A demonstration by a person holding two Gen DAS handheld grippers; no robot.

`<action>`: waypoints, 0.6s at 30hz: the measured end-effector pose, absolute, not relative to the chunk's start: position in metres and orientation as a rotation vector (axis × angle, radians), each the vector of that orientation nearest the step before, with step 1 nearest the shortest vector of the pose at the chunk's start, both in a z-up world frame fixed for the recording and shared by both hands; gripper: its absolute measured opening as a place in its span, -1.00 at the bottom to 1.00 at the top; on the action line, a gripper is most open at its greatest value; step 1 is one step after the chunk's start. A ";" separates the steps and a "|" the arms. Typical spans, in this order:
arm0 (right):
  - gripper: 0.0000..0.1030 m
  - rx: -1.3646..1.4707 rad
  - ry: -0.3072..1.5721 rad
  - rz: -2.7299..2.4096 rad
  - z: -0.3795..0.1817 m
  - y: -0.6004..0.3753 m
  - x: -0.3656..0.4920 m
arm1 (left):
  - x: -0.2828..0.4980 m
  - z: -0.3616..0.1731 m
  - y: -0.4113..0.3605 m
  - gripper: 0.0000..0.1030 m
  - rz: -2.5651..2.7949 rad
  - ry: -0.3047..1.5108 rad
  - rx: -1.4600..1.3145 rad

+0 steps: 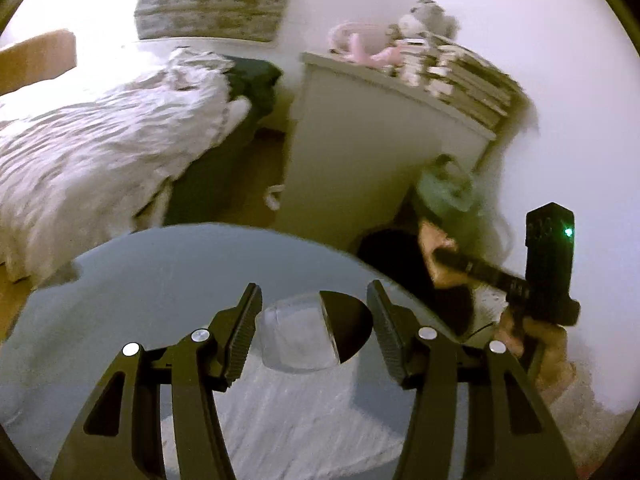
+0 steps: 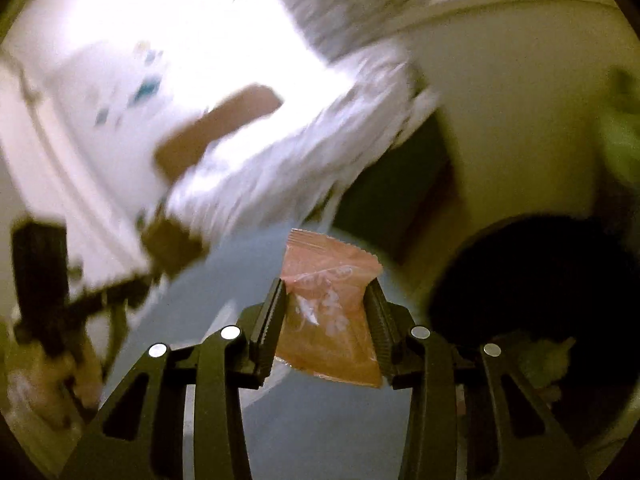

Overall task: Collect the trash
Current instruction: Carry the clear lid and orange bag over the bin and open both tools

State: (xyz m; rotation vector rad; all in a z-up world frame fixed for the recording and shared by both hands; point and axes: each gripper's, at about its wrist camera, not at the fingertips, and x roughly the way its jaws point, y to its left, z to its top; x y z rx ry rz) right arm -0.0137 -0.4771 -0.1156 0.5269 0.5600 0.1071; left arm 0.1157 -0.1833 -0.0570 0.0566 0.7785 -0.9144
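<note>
My left gripper is open above a round glass table. Between its fingers I see a clear glassy block, apparently part of the table; nothing is held. My right gripper is shut on an orange plastic wrapper, held above the glass table. A black round bin with some trash inside lies to the right of it. In the left wrist view the right gripper shows at the right, over the black bin. The right wrist view is blurred.
A bed with a white crumpled duvet stands at the left. A white cabinet with books and plush toys on top stands behind the table. A white wall is at the right. A pale rug shows through the glass.
</note>
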 end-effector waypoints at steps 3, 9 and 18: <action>-0.21 0.617 0.435 -0.022 -0.111 -0.544 -0.049 | 0.116 -0.051 -0.231 0.05 -0.998 0.751 0.064; -0.21 0.642 0.386 -0.185 -0.134 -0.597 -0.076 | 0.115 -0.056 -0.324 0.05 -1.149 0.751 0.078; -0.21 0.633 0.418 -0.265 -0.151 -0.616 -0.067 | 0.117 -0.095 -0.414 0.05 -1.212 0.821 0.136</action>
